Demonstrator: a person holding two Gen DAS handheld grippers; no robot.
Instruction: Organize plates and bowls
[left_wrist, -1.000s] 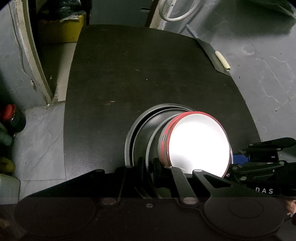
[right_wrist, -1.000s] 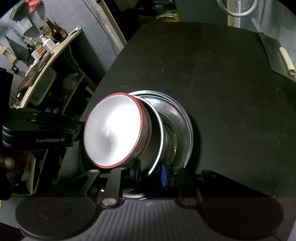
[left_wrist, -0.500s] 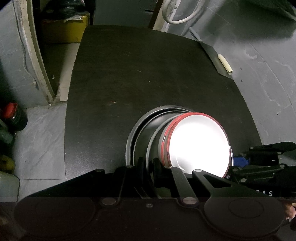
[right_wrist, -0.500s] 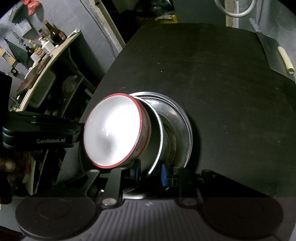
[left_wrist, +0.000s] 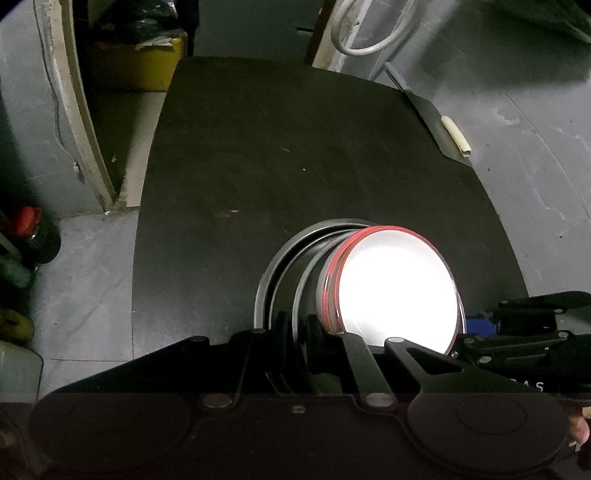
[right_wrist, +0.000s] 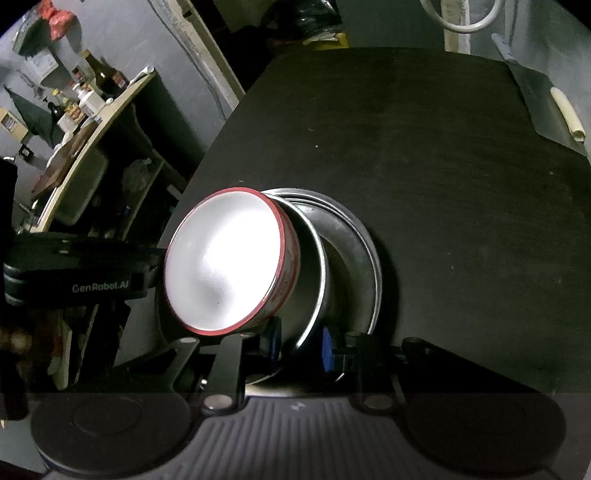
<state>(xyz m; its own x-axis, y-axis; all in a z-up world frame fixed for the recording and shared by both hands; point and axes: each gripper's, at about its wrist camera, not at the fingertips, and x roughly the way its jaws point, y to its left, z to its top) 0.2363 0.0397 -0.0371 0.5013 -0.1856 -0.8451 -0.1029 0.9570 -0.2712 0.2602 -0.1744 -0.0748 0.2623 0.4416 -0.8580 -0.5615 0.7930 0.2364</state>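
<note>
**Desk:** Where was the stack when you checked in?

**Operator:** Near my edge of the black table (left_wrist: 295, 155). A white bowl with a red rim (right_wrist: 225, 258) sat nested in a steel bowl (right_wrist: 317, 266), and that sat on a steel plate (right_wrist: 369, 251). The whole pile looked tipped toward the left.

**Desk:** And your tools?

**Operator:** My left gripper (left_wrist: 295, 325) was pressed together on the steel bowl's rim, one finger either side of the wall. My right gripper (right_wrist: 299, 343) had its blue pads (right_wrist: 327, 349) set on both sides of that rim on the opposite side, pinching it as far as I could tell.

**Desk:** So which step?

**Operator:** I judged it the carrying step: both hands on the nested bowls, ready to lift. The next move called for raising both sides evenly, since the white bowl rested loose and could slide out.
</note>
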